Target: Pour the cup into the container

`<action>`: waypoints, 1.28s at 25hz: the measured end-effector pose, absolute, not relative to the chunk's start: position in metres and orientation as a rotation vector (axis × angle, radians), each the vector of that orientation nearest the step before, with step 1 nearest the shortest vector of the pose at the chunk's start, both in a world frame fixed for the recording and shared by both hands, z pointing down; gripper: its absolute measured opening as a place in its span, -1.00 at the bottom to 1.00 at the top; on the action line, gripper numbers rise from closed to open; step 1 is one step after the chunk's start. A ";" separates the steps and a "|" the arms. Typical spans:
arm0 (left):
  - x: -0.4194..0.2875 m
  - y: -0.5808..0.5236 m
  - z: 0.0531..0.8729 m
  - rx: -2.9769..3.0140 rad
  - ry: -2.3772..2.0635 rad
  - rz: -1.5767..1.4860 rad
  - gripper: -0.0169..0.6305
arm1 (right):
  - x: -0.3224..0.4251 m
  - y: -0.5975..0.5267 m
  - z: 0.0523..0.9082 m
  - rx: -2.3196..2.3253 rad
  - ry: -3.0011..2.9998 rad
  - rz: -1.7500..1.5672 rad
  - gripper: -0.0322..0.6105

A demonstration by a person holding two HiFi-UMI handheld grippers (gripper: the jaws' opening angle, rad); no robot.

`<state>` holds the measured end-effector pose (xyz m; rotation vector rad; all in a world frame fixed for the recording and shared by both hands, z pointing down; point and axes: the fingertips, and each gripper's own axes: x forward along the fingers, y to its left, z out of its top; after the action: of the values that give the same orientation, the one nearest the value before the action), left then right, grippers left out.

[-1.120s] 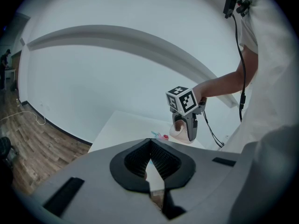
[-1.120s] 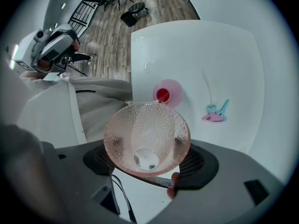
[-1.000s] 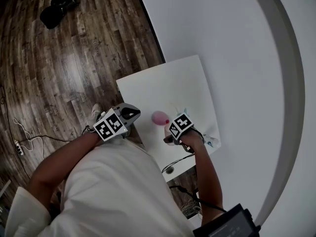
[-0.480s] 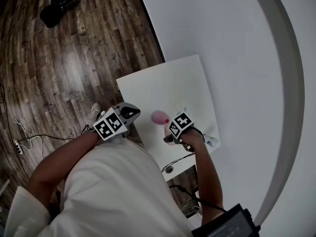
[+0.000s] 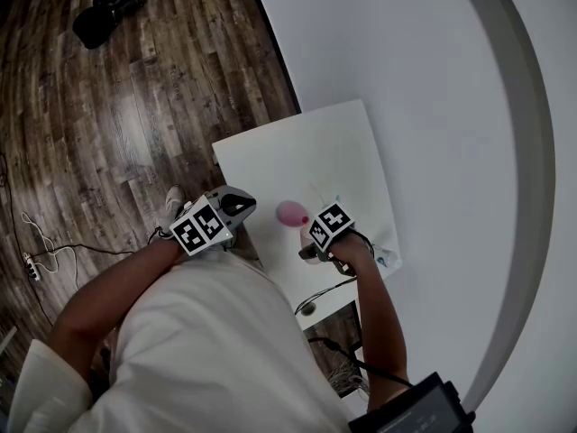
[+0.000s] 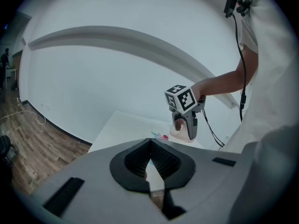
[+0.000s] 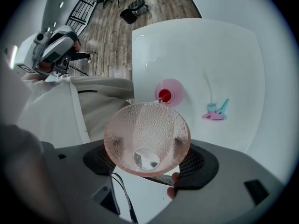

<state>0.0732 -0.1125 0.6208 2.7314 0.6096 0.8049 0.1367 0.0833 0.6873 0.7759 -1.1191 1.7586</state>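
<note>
So right gripper (image 7: 147, 154) jaws pinch the tipped dimpled pink plastic cup (image 7: 146, 127), lip over the small round pink container (image 7: 170, 94); left gripper (image 6: 150, 160) jaws pressed together.

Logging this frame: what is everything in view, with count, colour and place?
table: one, white; against the wall.
container: one, pink, red liquid inside; on the table.
cup: one, clear pink; tipped toward the container, between the right jaws.
small item: one, pink and teal; on the table beside the container.
black object: one; far off on the wood floor.
left hand-held gripper: grey; shut, empty, at the table's edge.
right hand-held gripper: grey; shut on the cup.
</note>
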 end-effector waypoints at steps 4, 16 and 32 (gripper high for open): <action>0.074 -0.111 0.618 2.729 0.619 0.805 -0.91 | 0.137 0.084 0.686 0.771 -1.117 1.761 0.24; 0.074 -0.112 0.621 2.735 0.612 0.799 -0.91 | 0.138 0.084 0.686 0.755 -1.113 1.770 0.24; 0.073 -0.110 0.624 2.741 0.616 0.774 -0.91 | 0.135 0.085 0.687 0.725 -1.108 1.780 0.24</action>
<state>0.0733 -0.1101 0.6237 2.7409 0.6156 0.7741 0.1353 0.0851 0.6873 0.7248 -1.1075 1.7804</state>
